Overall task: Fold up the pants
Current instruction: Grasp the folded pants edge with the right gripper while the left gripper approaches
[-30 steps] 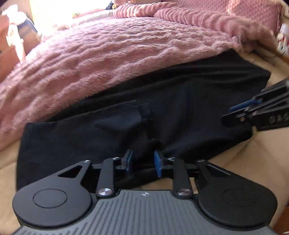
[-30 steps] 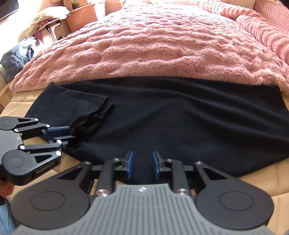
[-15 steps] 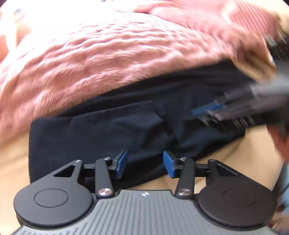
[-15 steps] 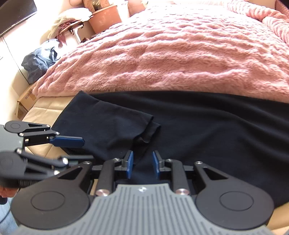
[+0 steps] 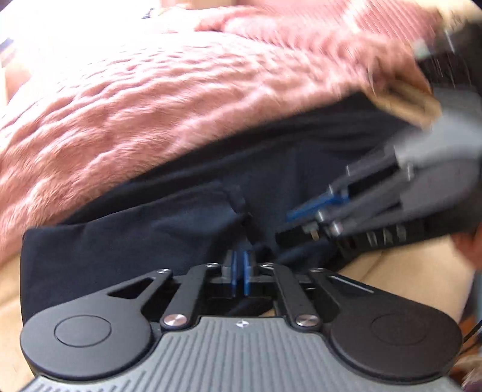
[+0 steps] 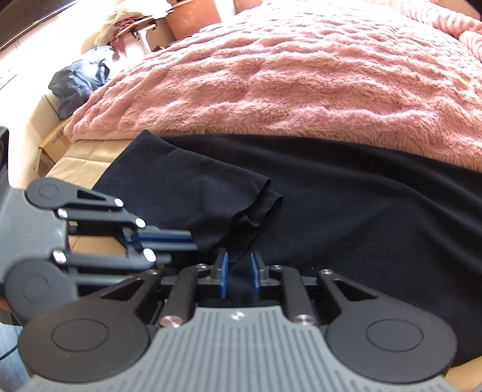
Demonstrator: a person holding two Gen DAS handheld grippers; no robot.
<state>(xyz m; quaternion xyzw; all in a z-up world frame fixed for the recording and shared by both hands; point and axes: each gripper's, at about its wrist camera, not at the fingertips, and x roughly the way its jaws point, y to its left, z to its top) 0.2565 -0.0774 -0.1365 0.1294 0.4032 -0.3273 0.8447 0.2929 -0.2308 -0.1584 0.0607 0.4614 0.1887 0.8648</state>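
Room: a bedroom in strong daylight; the left wrist view is blurred.
Bed (image 6: 90,156): its beige quilted surface shows bare along the near edge, under and beside the clothing.
Pink blanket (image 6: 301,90): fluffy and rumpled, it covers most of the bed and lies against the far edge of the pants.
Pants (image 6: 361,211): black, spread flat across the near strip of the bed, with one end (image 6: 195,193) folded back over the rest so that its hem sits near the middle.
Clutter beside the bed: only the right wrist view shows a terracotta pot (image 6: 192,15), a blue bag (image 6: 79,80) and a cardboard box (image 6: 52,141) off to the left.
Right gripper (image 6: 239,273): blue pads narrowly apart, having just been closing, with black cloth at the folded hem between them; whether the pads press it I cannot tell.
Left gripper (image 5: 240,273): pads drawn fully together at the near edge of the pants; cloth caught between them is not clear.
Crowding: the two grippers work just beside each other at the fold, each showing in the other's view, left (image 6: 192,238) and right (image 5: 296,214).
Hand (image 5: 470,247): a part of it shows at the right edge of the left view only.
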